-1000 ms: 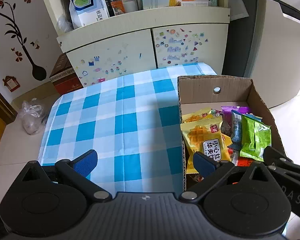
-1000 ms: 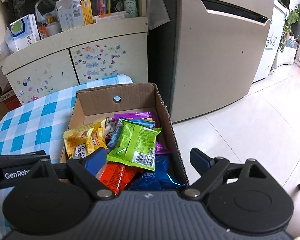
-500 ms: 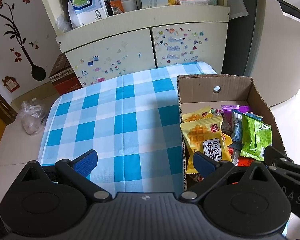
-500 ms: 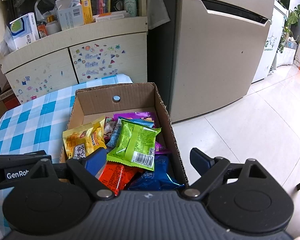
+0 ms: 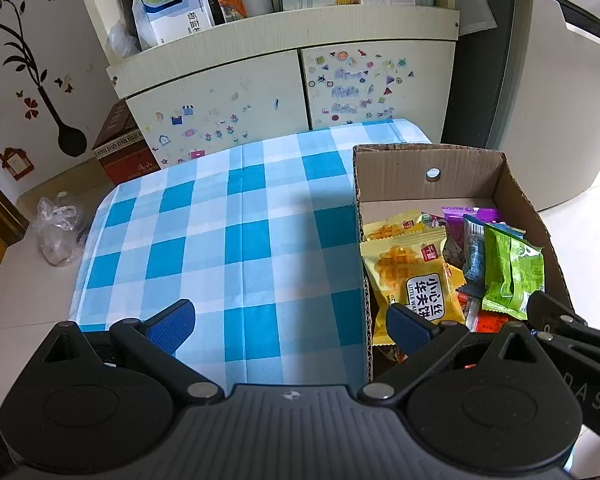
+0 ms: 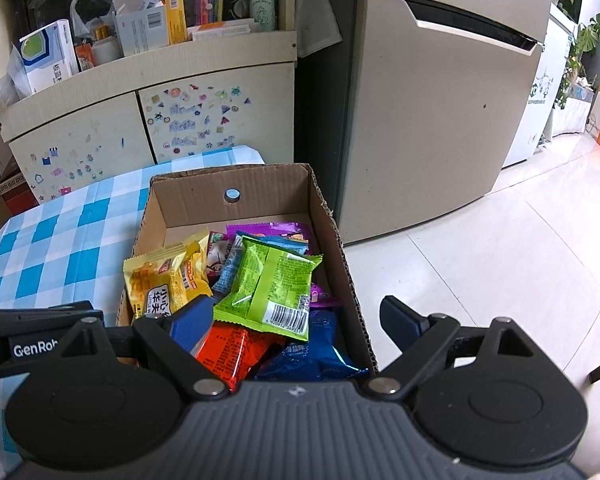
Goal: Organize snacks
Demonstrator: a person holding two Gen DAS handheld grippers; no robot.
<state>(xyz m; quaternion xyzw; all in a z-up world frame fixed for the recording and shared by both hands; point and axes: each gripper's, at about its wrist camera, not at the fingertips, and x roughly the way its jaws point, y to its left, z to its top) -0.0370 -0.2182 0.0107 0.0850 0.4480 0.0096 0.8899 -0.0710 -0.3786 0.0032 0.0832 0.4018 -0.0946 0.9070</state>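
Observation:
An open cardboard box (image 5: 396,168) (image 6: 268,184) sits at the right end of a table under a blue-and-white checked cloth (image 5: 236,240). Several snack packets fill it: a yellow waffle packet (image 5: 410,276) (image 6: 160,284), a green packet (image 5: 508,272) (image 6: 272,284), a red one (image 6: 228,350), a blue one (image 6: 312,354) and a purple one (image 5: 466,213). My left gripper (image 5: 290,320) hangs open above the box's left wall, nothing between its fingers. My right gripper (image 6: 296,324) hangs open over the box's near right corner, straddling its right wall without holding anything.
A cream cabinet (image 5: 284,80) with stickers and a cluttered shelf stands behind the table. A beige fridge (image 6: 440,120) is right of it. A brown carton (image 5: 120,148) and a plastic bag (image 5: 60,232) lie on the floor at left. Tiled floor (image 6: 500,260) spreads to the right.

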